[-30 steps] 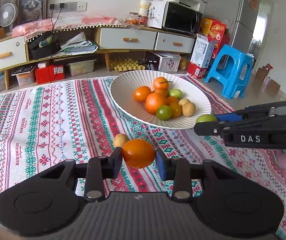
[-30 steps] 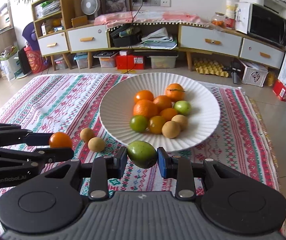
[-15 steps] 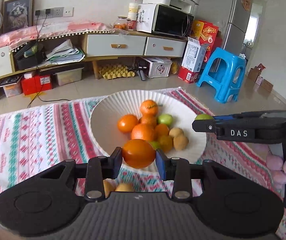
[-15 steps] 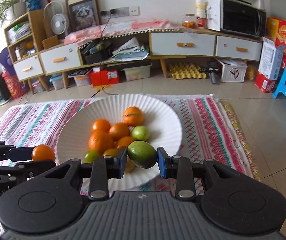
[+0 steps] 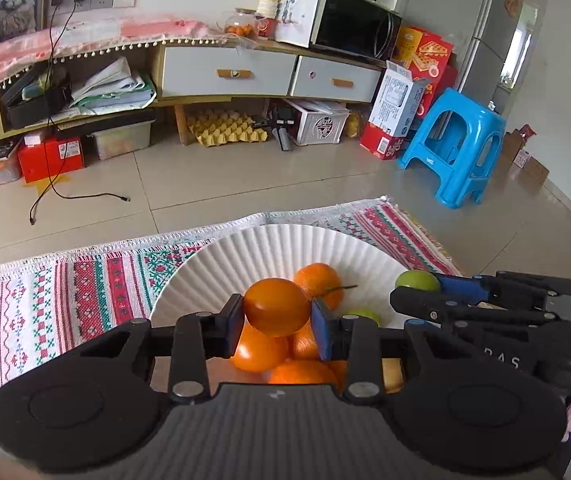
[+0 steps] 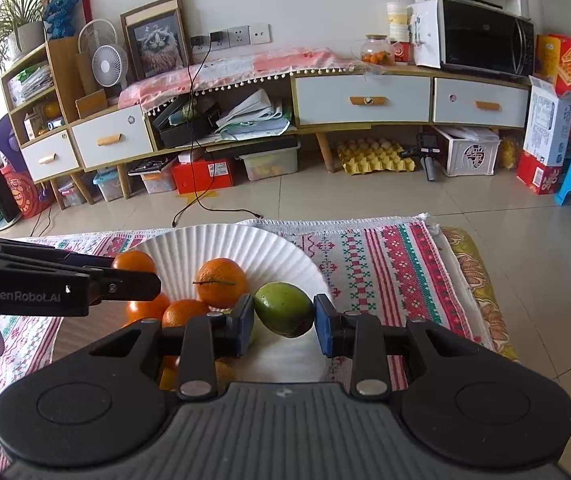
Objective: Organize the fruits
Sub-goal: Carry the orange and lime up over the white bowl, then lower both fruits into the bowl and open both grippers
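My left gripper [image 5: 277,317] is shut on an orange [image 5: 276,306] and holds it over the fruit pile in the white ribbed plate [image 5: 245,252]. My right gripper [image 6: 284,317] is shut on a green fruit [image 6: 283,309] and holds it over the plate's [image 6: 245,244] right part. Each gripper shows in the other's view: the right one with its green fruit [image 5: 417,281] at the right, the left one with its orange [image 6: 133,261] at the left. Several oranges [image 6: 221,282] and a green fruit [image 5: 361,315] lie in the plate.
The plate sits on a red, green and white patterned cloth [image 5: 45,300] whose far edge is just beyond it. Past that is tiled floor, a low cabinet [image 6: 365,100] with drawers, a microwave [image 5: 349,20] and a blue stool [image 5: 457,144].
Both grippers have moved forward from the cloth to over the plate, each still holding its fruit. The loose fruits on the cloth have dropped out of view.
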Action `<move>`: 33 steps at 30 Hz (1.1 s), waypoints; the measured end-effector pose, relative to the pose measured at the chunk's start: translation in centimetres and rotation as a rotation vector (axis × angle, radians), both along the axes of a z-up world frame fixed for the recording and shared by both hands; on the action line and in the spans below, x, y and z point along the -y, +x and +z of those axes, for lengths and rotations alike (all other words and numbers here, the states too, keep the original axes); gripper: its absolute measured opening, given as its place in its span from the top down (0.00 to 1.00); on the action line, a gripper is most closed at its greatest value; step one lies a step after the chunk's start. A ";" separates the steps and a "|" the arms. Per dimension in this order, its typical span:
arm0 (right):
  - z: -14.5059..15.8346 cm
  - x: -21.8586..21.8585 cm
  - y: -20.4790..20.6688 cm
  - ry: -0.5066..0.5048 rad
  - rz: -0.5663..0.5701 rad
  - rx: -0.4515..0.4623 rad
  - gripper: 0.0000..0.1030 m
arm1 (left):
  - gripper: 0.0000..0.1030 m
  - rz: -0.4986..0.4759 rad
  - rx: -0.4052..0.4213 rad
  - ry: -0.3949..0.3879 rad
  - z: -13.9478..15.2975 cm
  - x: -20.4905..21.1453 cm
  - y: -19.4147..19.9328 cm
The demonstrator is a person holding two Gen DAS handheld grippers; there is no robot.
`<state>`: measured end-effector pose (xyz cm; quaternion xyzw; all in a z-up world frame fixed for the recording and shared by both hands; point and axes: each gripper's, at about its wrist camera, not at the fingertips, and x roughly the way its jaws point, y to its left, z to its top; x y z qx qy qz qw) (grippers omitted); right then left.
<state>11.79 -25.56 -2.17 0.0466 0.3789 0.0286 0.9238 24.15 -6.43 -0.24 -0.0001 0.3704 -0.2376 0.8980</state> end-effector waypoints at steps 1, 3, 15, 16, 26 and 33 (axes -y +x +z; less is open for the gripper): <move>-0.1 0.1 0.2 0.006 -0.002 0.001 0.71 | 0.51 0.002 -0.007 0.004 -0.1 0.0 0.3; -0.3 0.1 0.4 0.020 0.005 0.012 0.71 | 0.51 0.008 -0.016 0.011 -0.3 0.1 0.8; -0.5 -1.1 1.1 -0.041 0.070 0.017 0.71 | 0.51 0.002 -0.081 0.009 -0.9 0.5 2.3; -0.5 -1.1 1.1 -0.041 0.071 0.016 0.71 | 0.51 0.002 -0.079 0.010 -0.9 0.5 2.3; -0.7 -1.4 1.5 -0.033 0.085 0.006 0.68 | 0.39 0.004 -0.043 0.041 -0.5 0.7 1.9; 0.8 0.1 1.0 0.046 0.012 0.023 0.58 | 0.25 0.018 -0.009 0.065 1.0 -0.2 0.4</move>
